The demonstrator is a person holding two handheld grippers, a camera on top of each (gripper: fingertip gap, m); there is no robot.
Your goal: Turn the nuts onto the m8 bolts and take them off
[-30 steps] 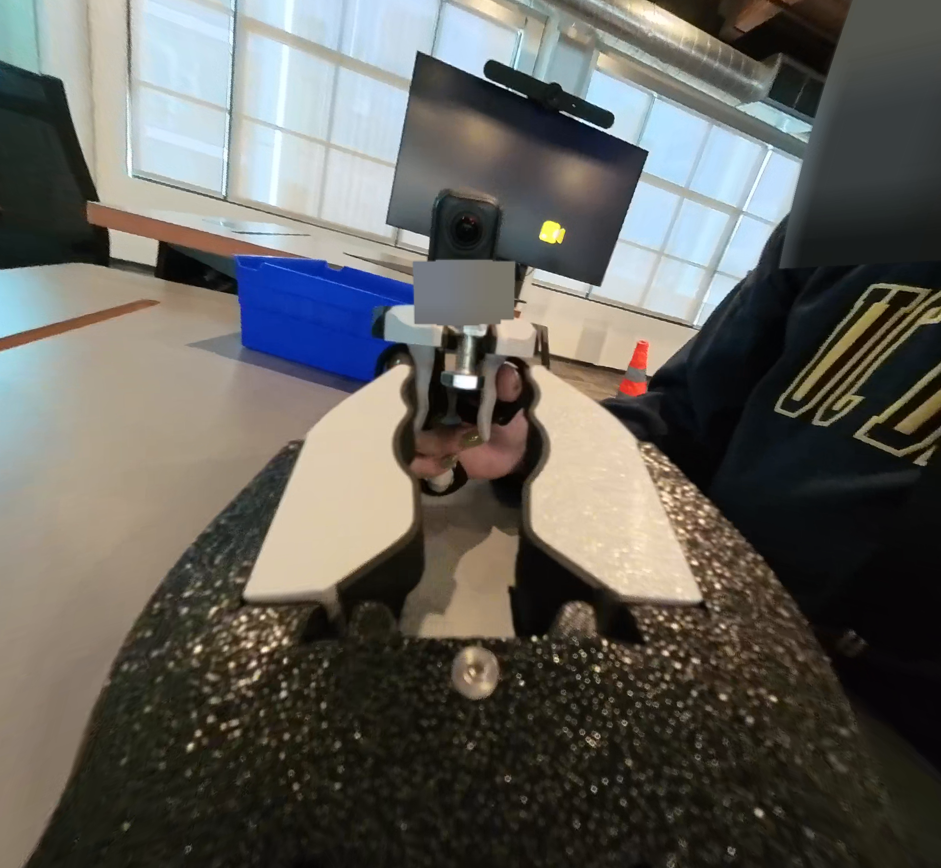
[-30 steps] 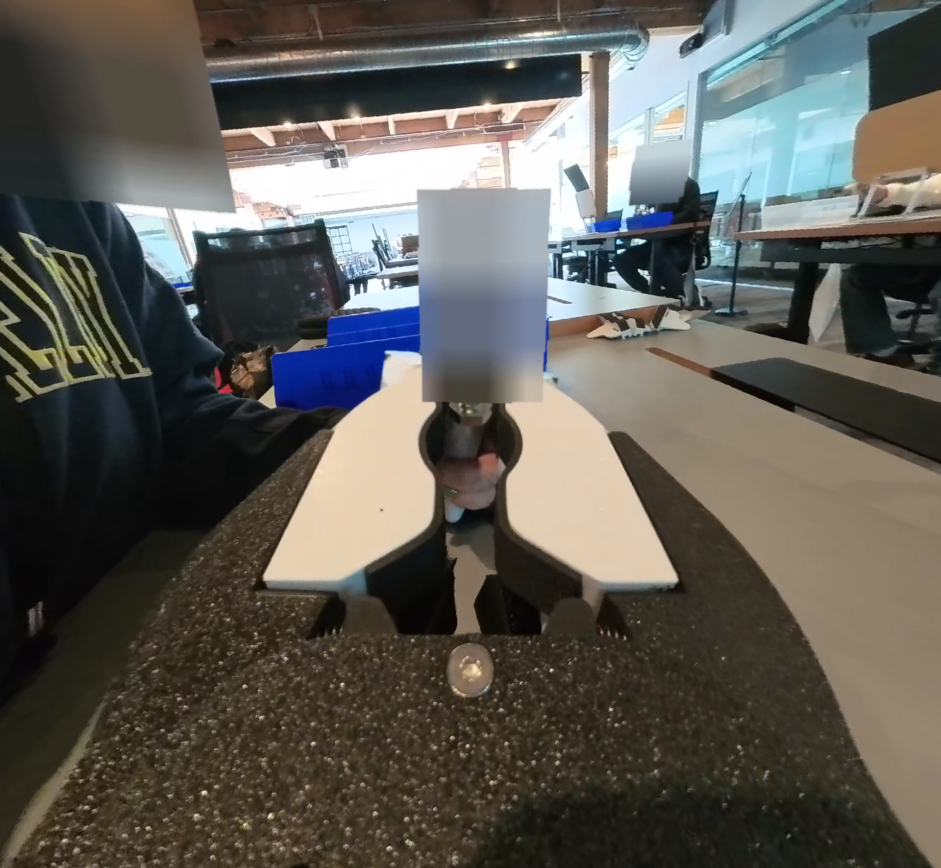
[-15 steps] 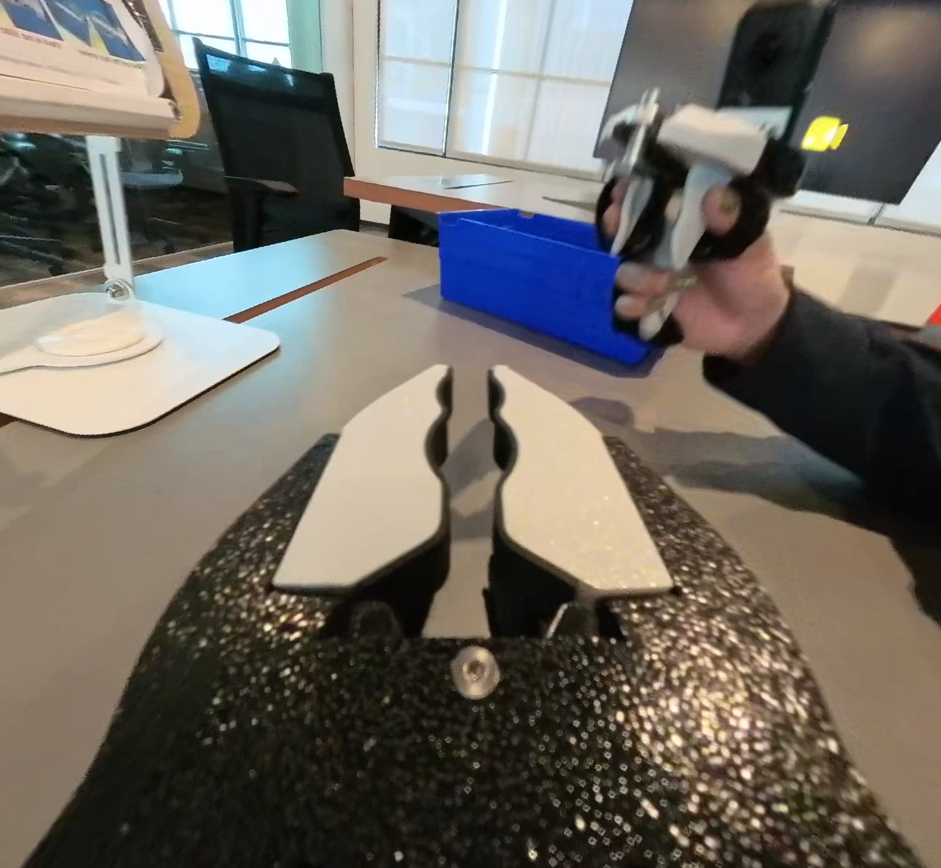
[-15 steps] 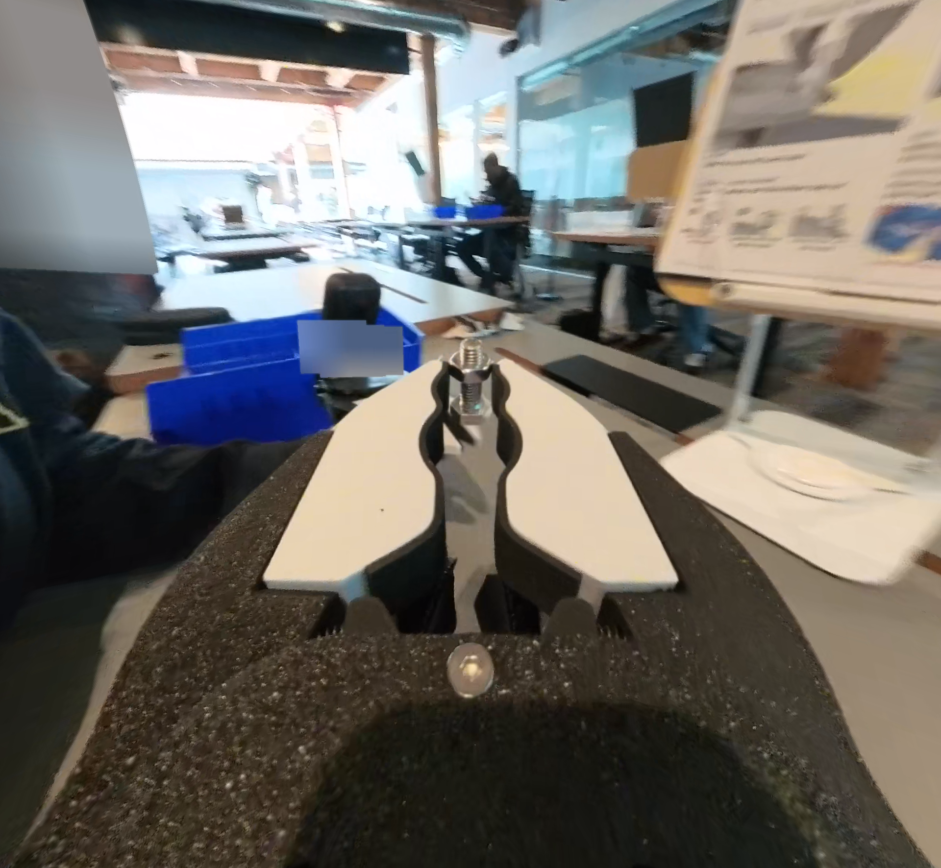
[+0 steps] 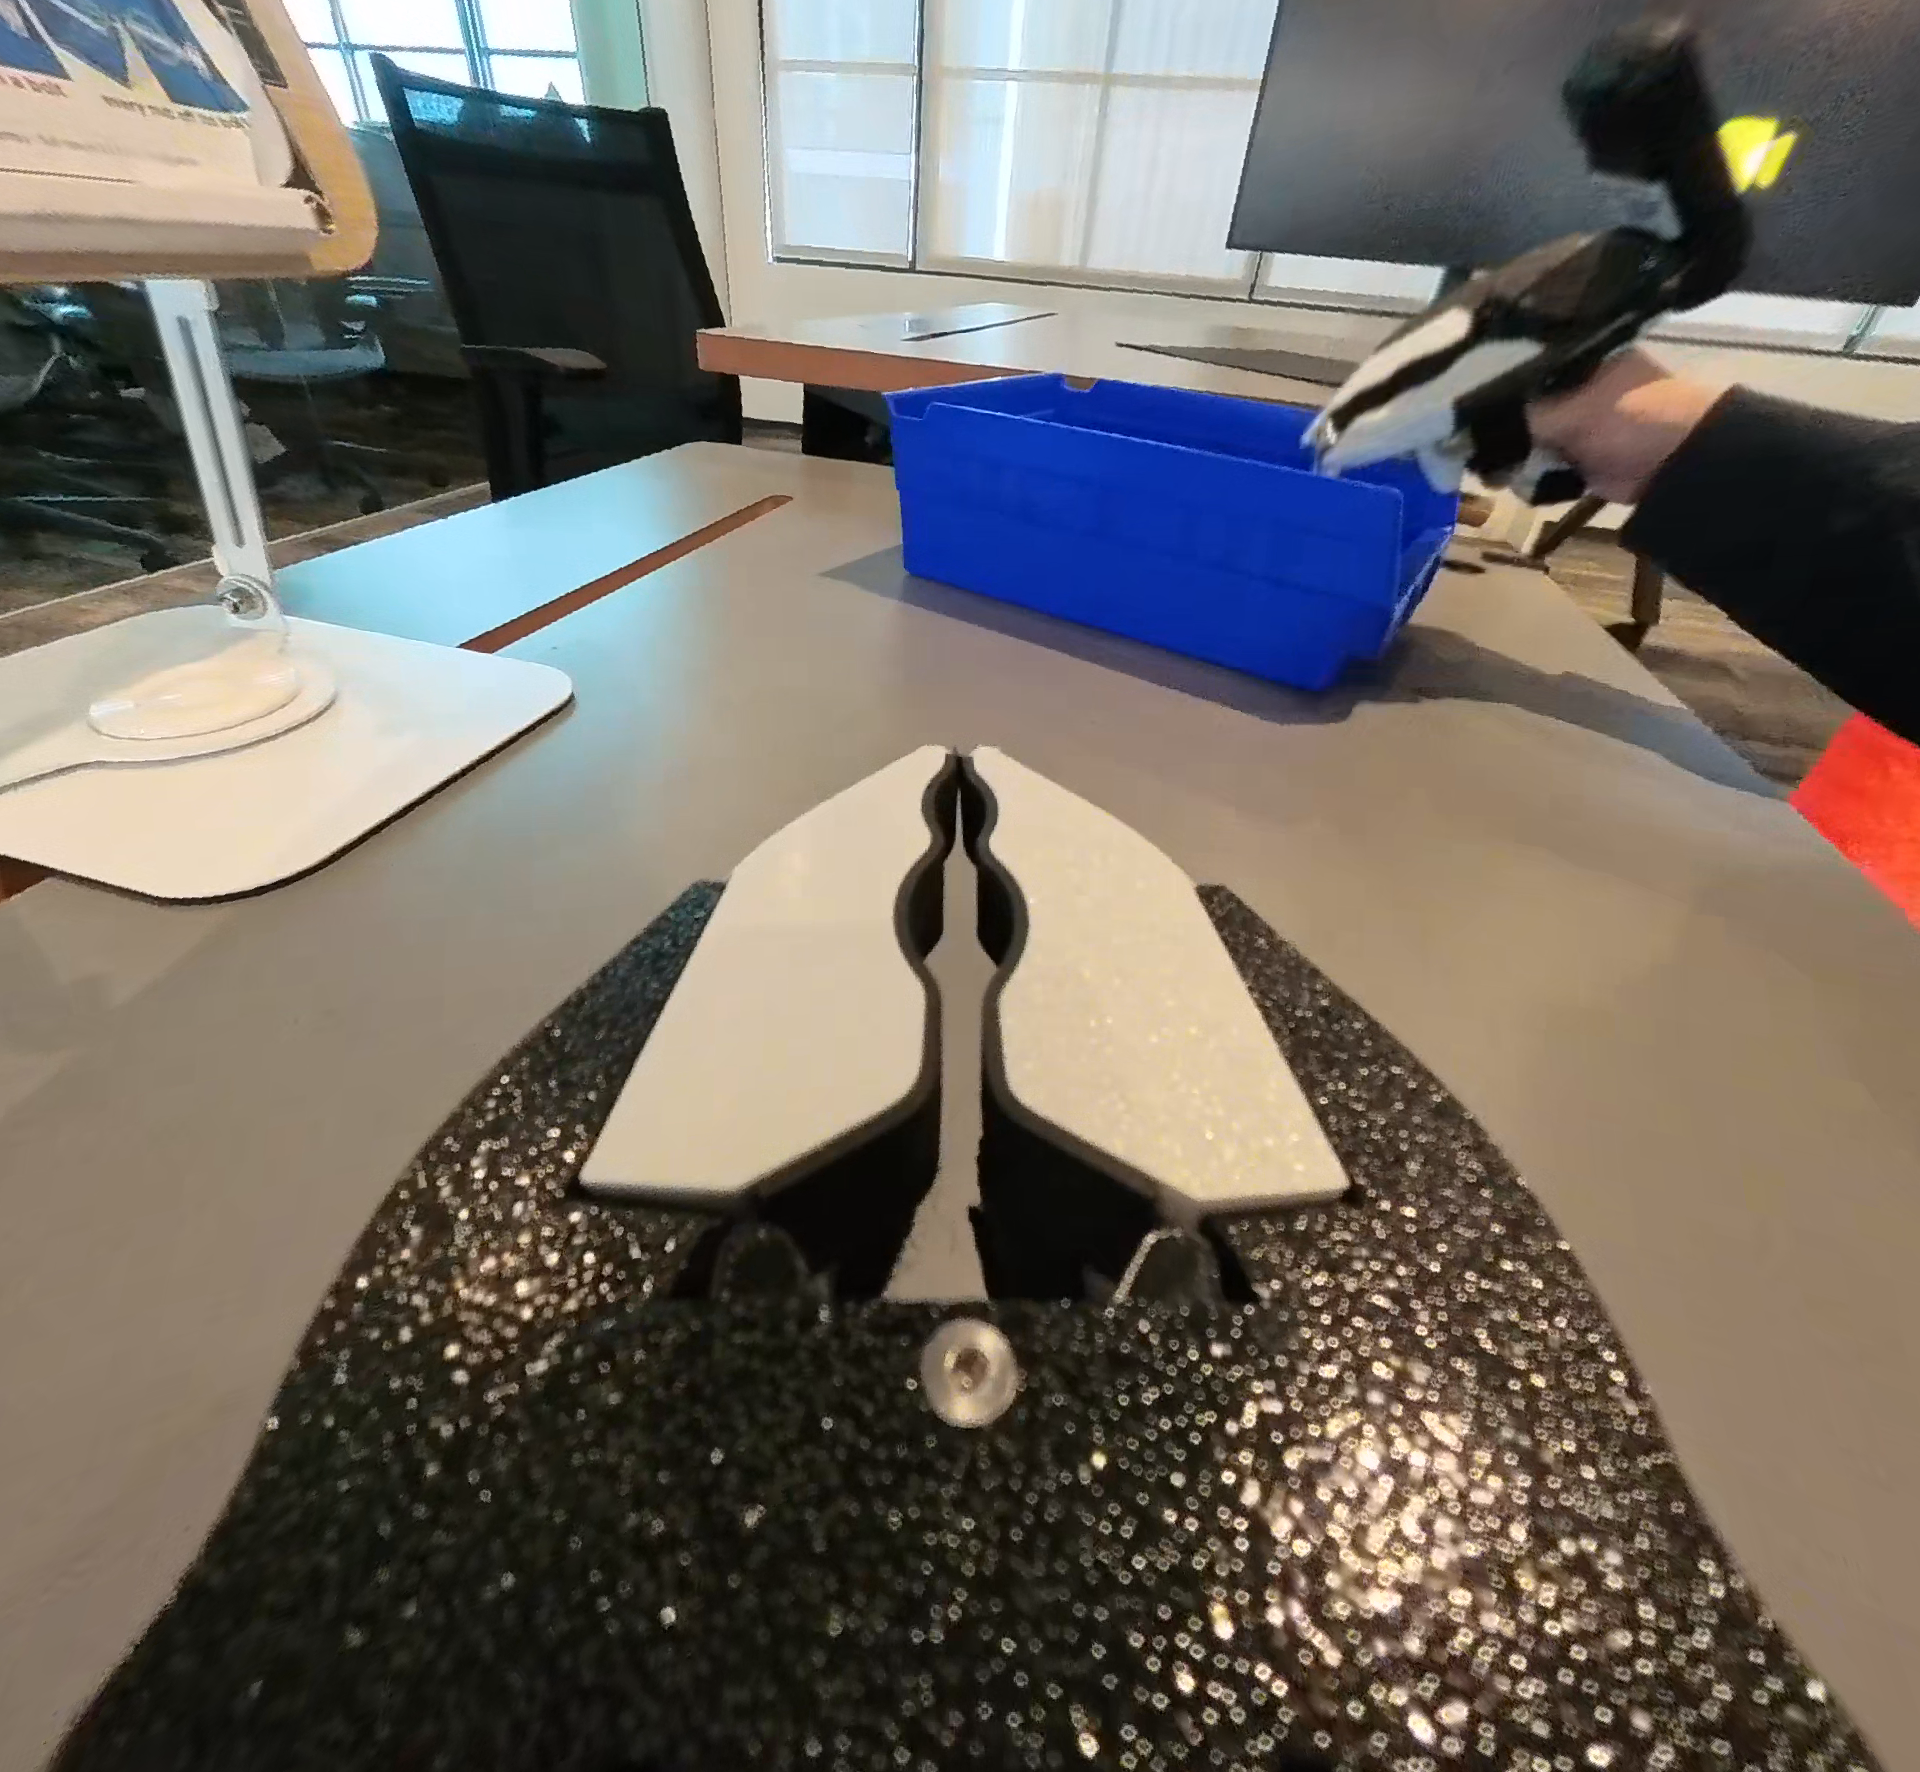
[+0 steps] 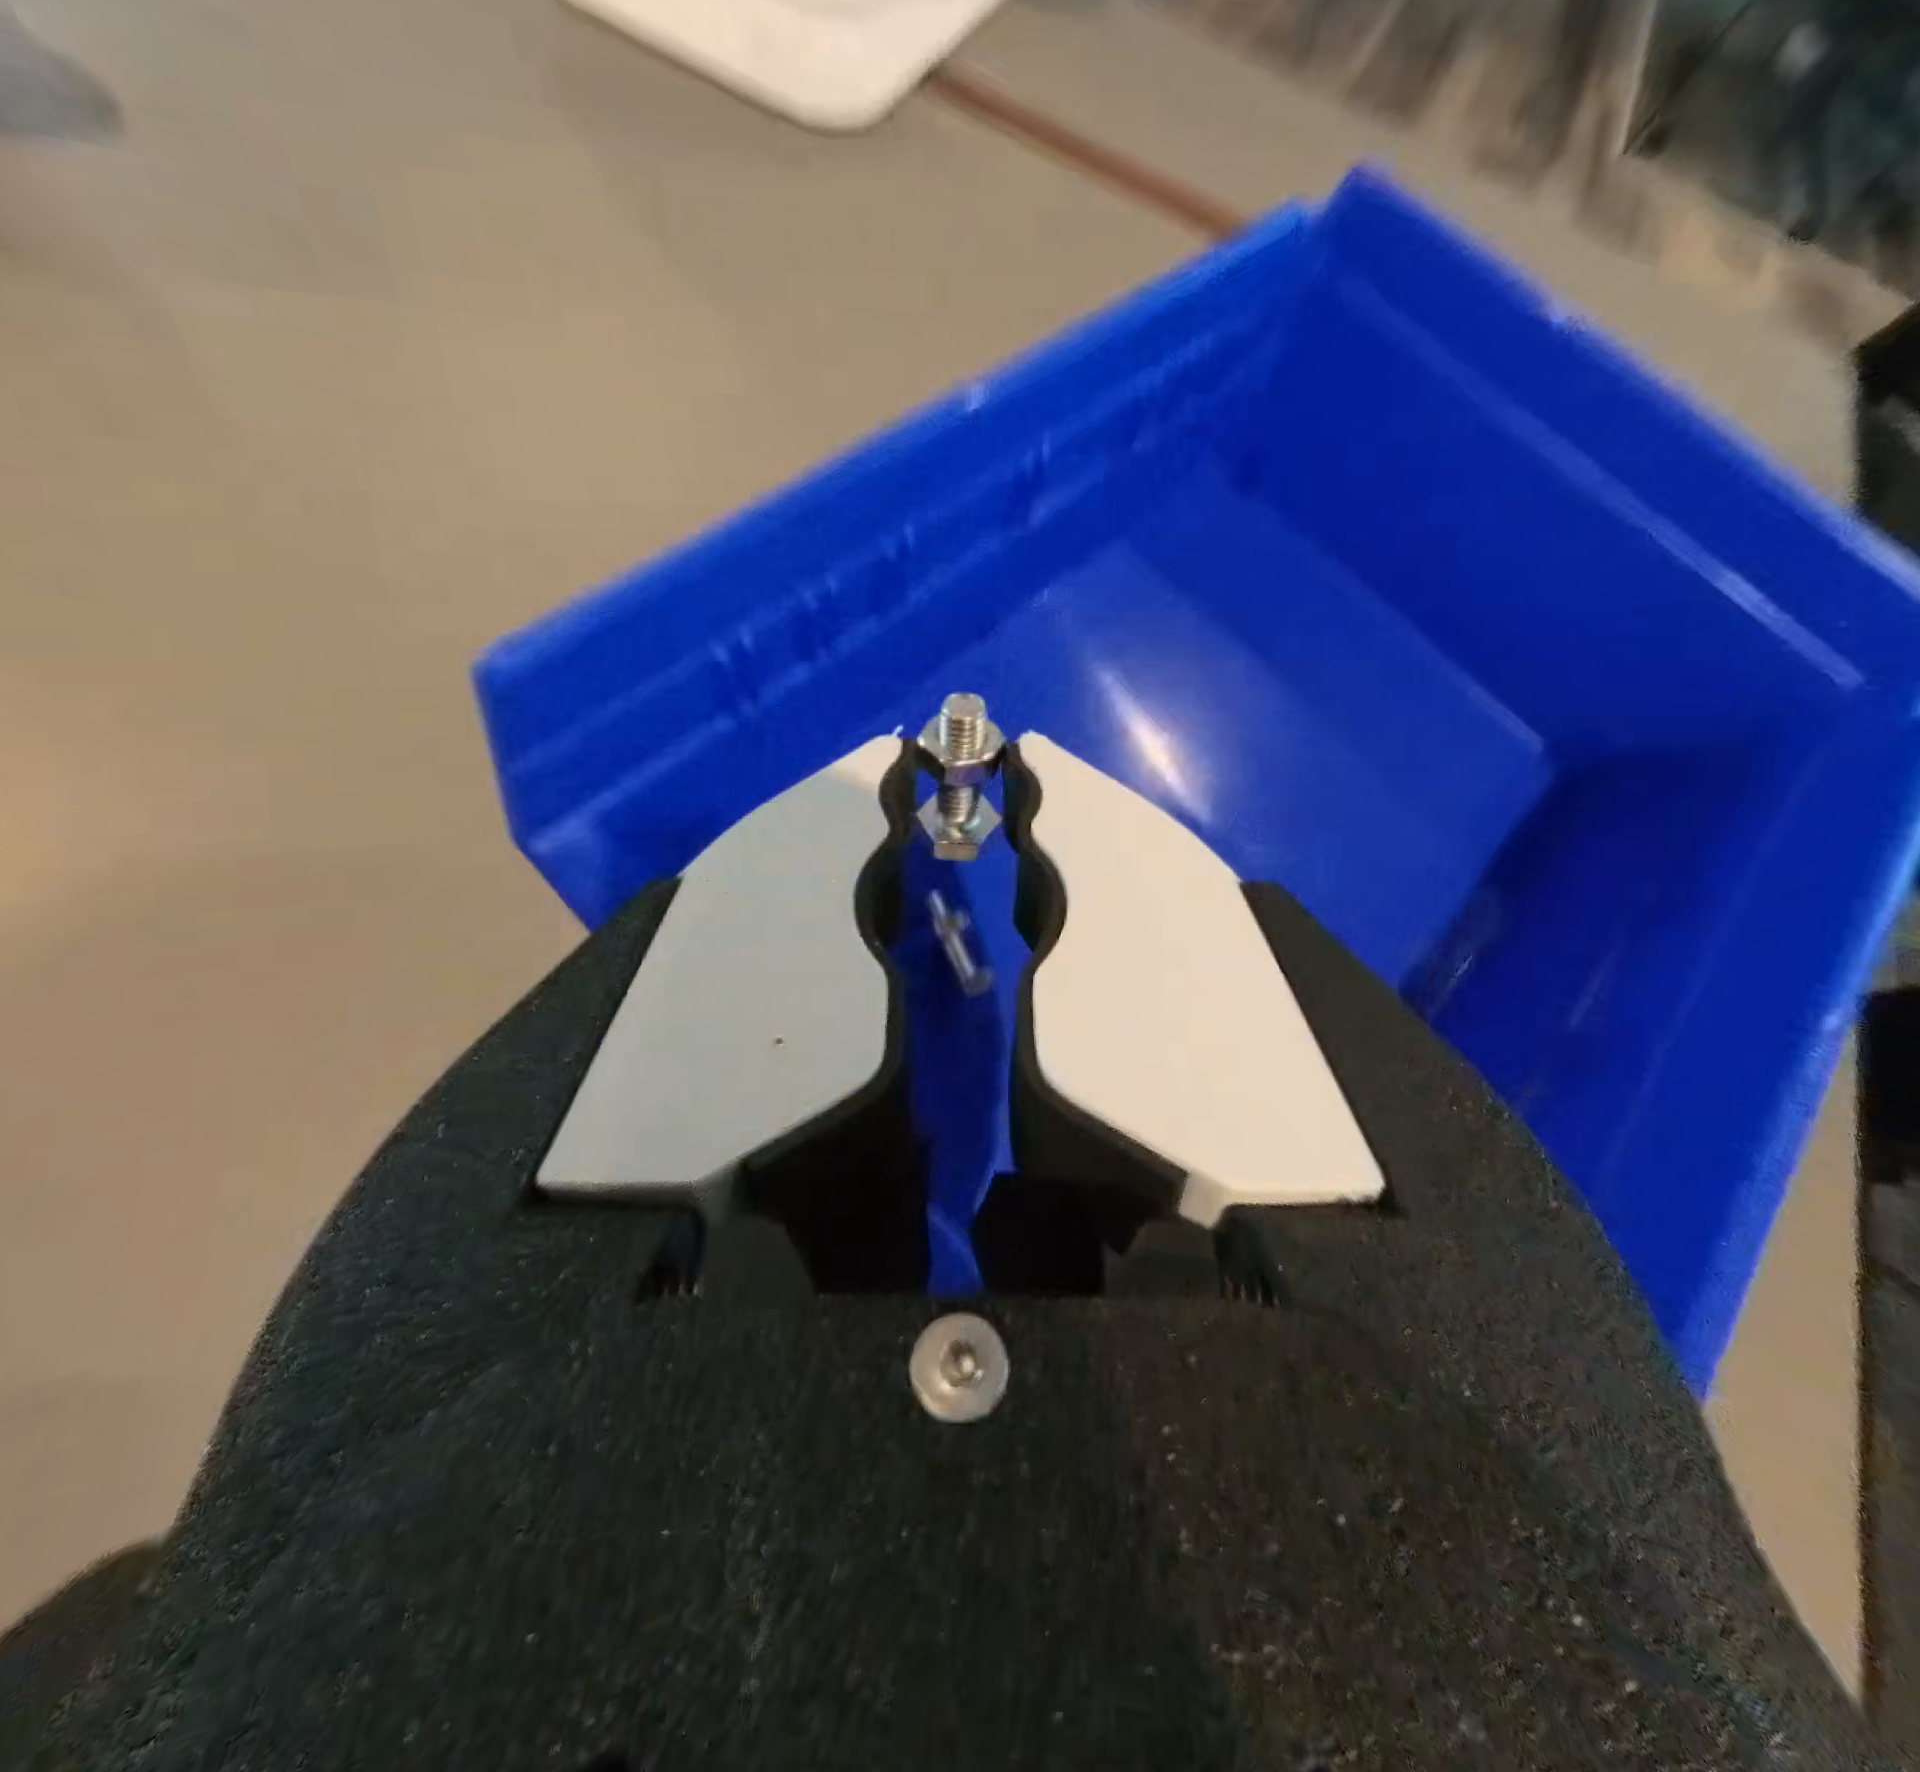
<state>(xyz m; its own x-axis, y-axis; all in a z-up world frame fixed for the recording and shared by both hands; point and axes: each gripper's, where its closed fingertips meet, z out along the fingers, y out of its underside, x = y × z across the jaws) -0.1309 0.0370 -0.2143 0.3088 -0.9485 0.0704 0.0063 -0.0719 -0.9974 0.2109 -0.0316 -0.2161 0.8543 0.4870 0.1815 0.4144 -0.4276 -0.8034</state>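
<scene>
The right wrist view is blurred; a small metal piece (image 6: pixel 961 938) on the bin (image 6: pixel 1351 517) floor is too smeared to name. The right gripper (image 6: pixel 958 754) hangs over the blue bin's near corner, its tips clamped on the nut (image 6: pixel 961 756) of a bolt (image 6: pixel 958 787) whose head lies back between the fingers. The left gripper (image 5: pixel 958 766) is closed on nothing, low over open bench (image 5: pixel 727 787), well short of the bin. A white stand base (image 5: pixel 260 735) sits to its left.
</scene>
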